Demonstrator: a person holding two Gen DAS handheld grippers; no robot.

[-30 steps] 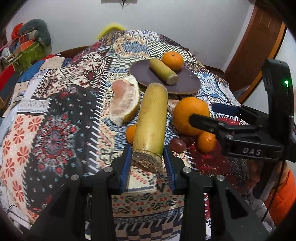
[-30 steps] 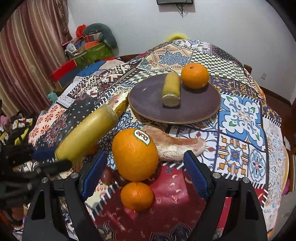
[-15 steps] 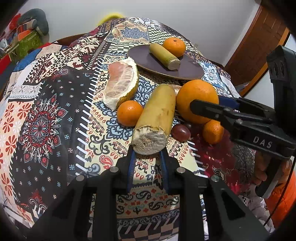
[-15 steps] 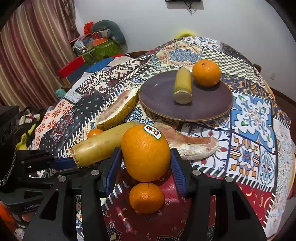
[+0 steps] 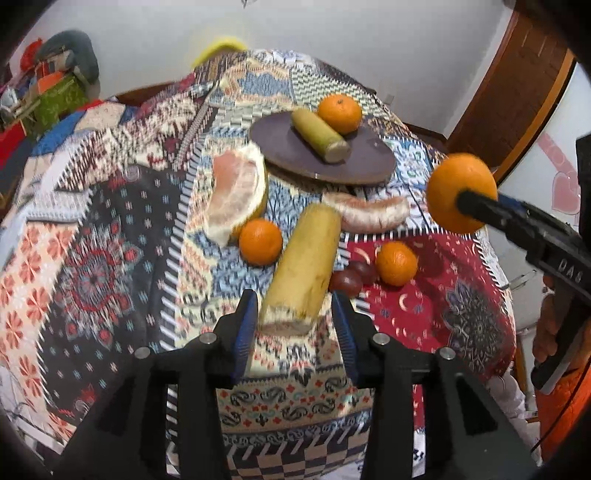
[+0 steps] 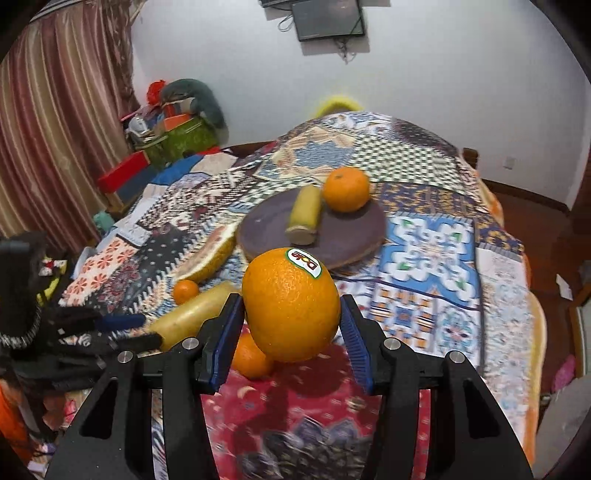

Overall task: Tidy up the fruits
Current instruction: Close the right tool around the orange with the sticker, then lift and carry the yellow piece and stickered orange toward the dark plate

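Orange [image 6: 291, 304] sits clamped across its middle in my right gripper [image 6: 291, 332], lifted, plate [image 6: 354, 236] ahead; firm, heavy, round, slippery. Left gripper [image 5: 295, 325] gapes around the cane [image 5: 303, 266], not gripping.

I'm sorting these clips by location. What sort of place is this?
Probably a lived-in room at home: a table under a patchwork cloth, striped curtains, a wall-mounted screen, and household clutter piled in the corner.
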